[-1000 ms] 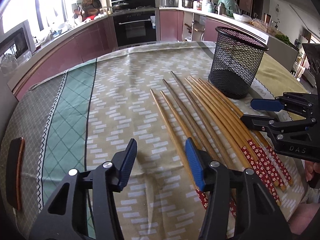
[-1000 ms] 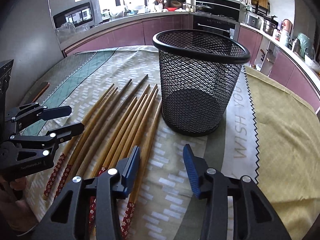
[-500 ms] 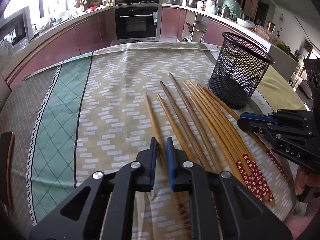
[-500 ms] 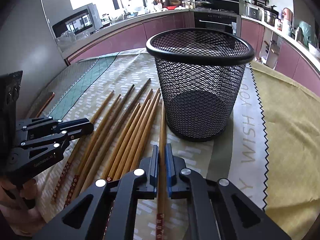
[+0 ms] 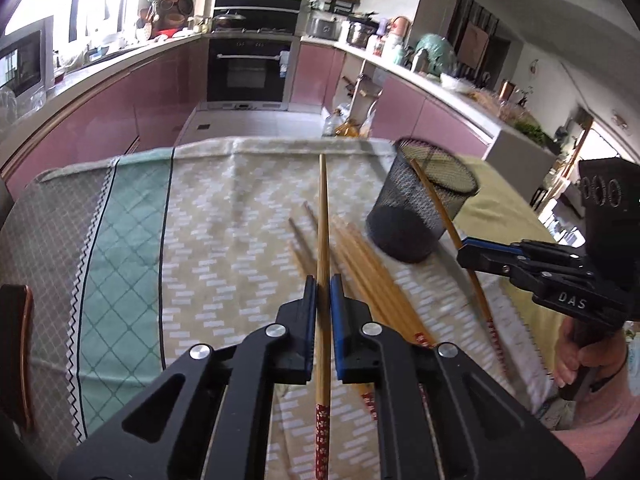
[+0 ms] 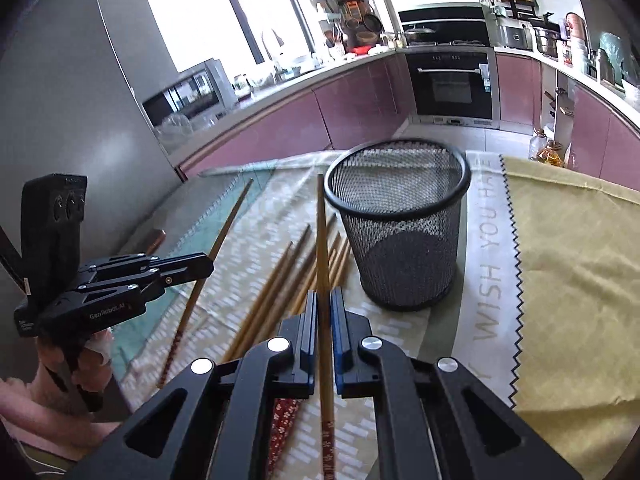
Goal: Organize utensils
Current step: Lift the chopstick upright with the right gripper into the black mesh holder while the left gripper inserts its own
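My left gripper is shut on a wooden chopstick with a red flowered end, held lifted above the table and pointing away. My right gripper is shut on a second chopstick, also lifted, its tip left of the black mesh basket. Several more chopsticks lie side by side on the cloth, left of the basket. In the left wrist view the right gripper holds its chopstick across the front of the basket. The left gripper shows at the left of the right wrist view.
The table carries a patterned beige and green cloth and a yellow cloth on the right. A dark wooden piece lies at the table's left edge. Kitchen counters and an oven stand beyond the table.
Both grippers, open one second ago, closed on a chopstick each and have lifted them off the cloth. The views have risen and tilted up.
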Motion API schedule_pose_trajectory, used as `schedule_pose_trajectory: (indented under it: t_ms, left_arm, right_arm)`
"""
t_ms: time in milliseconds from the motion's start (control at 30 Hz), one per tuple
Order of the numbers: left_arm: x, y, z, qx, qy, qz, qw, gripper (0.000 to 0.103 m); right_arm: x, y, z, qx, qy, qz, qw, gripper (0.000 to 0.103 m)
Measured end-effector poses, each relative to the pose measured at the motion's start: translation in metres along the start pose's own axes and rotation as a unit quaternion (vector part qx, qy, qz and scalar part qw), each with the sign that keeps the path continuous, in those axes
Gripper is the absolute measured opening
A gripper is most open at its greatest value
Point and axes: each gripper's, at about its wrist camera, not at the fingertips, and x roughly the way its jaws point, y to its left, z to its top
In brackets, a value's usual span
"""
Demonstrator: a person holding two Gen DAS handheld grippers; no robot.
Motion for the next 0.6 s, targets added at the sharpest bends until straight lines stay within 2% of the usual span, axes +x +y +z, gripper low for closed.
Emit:
schedule_pose_trajectory:
  t_ms: [400, 600]
  left_arm:
    - [-0.058, -0.015, 0.042, 0.008, -0.081, -0.072, 0.9941, 0.008]
    - [-0.076, -0.024, 0.074, 0.008, -0.122, -0.089, 0.9885, 0.008]
  right_arm:
    - [-0.052, -0.007, 0.042, 0.004, -0.082, 0.041, 0.996, 0.006]
    - [-0.077, -0.003, 0.073, -0.018, -0.123, 0.047, 0.991, 0.006]
